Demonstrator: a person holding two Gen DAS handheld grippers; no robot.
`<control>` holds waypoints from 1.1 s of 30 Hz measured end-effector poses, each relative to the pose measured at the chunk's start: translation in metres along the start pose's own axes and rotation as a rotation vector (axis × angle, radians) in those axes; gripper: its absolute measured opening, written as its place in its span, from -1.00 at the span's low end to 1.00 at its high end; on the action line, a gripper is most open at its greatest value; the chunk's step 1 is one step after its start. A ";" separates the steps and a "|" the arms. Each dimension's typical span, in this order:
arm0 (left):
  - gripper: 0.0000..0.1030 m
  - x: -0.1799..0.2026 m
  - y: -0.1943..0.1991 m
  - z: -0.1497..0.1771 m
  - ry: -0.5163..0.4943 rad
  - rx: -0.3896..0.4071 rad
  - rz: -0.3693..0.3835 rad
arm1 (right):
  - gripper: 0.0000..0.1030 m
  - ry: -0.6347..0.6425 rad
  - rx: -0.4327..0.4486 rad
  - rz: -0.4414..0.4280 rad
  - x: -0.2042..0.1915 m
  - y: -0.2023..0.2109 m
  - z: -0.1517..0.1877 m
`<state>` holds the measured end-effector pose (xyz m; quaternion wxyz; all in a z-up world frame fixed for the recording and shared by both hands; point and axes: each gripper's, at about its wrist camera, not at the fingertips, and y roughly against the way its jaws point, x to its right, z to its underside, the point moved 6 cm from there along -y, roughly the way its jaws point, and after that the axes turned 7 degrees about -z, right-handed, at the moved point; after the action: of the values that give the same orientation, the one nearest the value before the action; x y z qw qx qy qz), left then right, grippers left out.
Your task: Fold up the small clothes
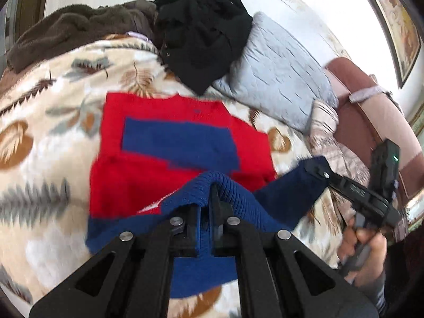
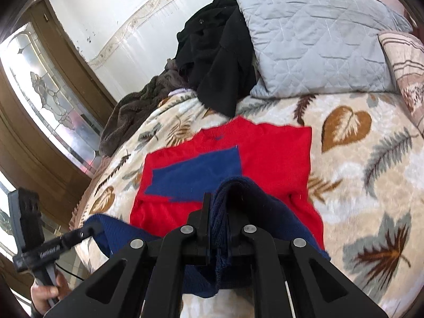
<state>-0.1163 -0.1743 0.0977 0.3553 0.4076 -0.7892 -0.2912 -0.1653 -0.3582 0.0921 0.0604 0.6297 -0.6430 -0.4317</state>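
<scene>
sweater (image 1: 164, 143) lies flat ahead on the bed (image 2: 357, 159); left claw (image 1: 212, 198) and right claw (image 2: 220, 206) each clamp its near blue hem, collar farthest away.

**Red and blue knit on a leaf-print bed**

The sweater (image 1: 164, 137) is bright red with a wide royal-blue block across its middle and a ribbed blue hem. The hem's lifted underside shows a darker navy. The bed blanket (image 2: 357, 164) is cream, printed with tan heart-shaped leaves, grey-green feathery fronds and dark brown leaf sprays. Toward the head edge of the bed lies a pale grey-blue quilted pillow (image 2: 318, 45) stitched in a diamond pattern, a plain black garment (image 2: 220, 61), and a fuzzy dark brown throw (image 1: 66, 37). A second cushion (image 2: 408, 69) is pinkish beige with brown stripes. Both sets of tongs, left (image 1: 208, 206) and right (image 2: 220, 212), are matte black with silver rivets.
</scene>
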 end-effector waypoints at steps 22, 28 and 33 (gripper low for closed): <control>-0.45 -0.086 -0.137 -0.102 0.026 -0.123 -0.105 | -0.19 -0.185 -0.080 0.037 0.113 -0.138 -0.074; -0.42 -0.054 -0.115 -0.093 -0.106 -0.130 -0.069 | -0.09 -0.105 0.006 0.013 0.098 -0.104 -0.074; -0.41 -0.028 -0.159 -0.064 -0.253 -0.262 -0.161 | 0.00 -0.037 -0.006 0.079 0.101 -0.094 -0.079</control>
<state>0.0163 -0.2408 0.0065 0.2788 0.3797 -0.7478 -0.4678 -0.0645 -0.4673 0.0350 0.0672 0.5956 -0.6670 -0.4425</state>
